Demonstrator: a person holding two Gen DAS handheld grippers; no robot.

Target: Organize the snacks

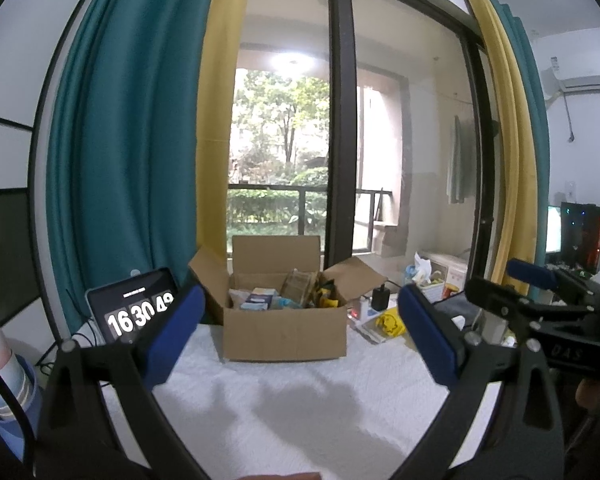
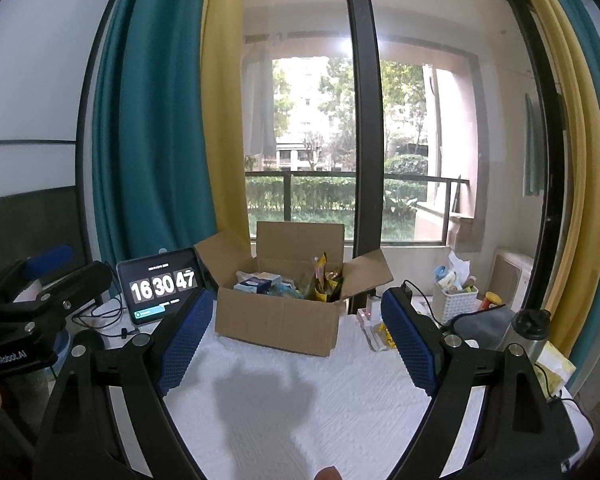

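Observation:
An open cardboard box point(image 1: 286, 330) stands on the white cloth-covered table point(image 1: 300, 400), flaps up, filled with snack packets point(image 1: 260, 299) in blue, white, brown and yellow. It also shows in the right wrist view point(image 2: 280, 320) with its snack packets point(image 2: 260, 282). My left gripper point(image 1: 300, 332) is open and empty, held back from the box. My right gripper point(image 2: 296, 340) is open and empty, also short of the box. The right gripper shows at the right edge of the left wrist view point(image 1: 540, 304); the left gripper shows at the left edge of the right wrist view point(image 2: 40, 300).
A tablet clock point(image 2: 162, 284) stands left of the box with cables beside it. Right of the box lie a yellow packet point(image 1: 390, 322), a white basket of items point(image 2: 456, 300), a charger, a dark cloth and a steel flask point(image 2: 530, 330). Curtains and a glass door stand behind.

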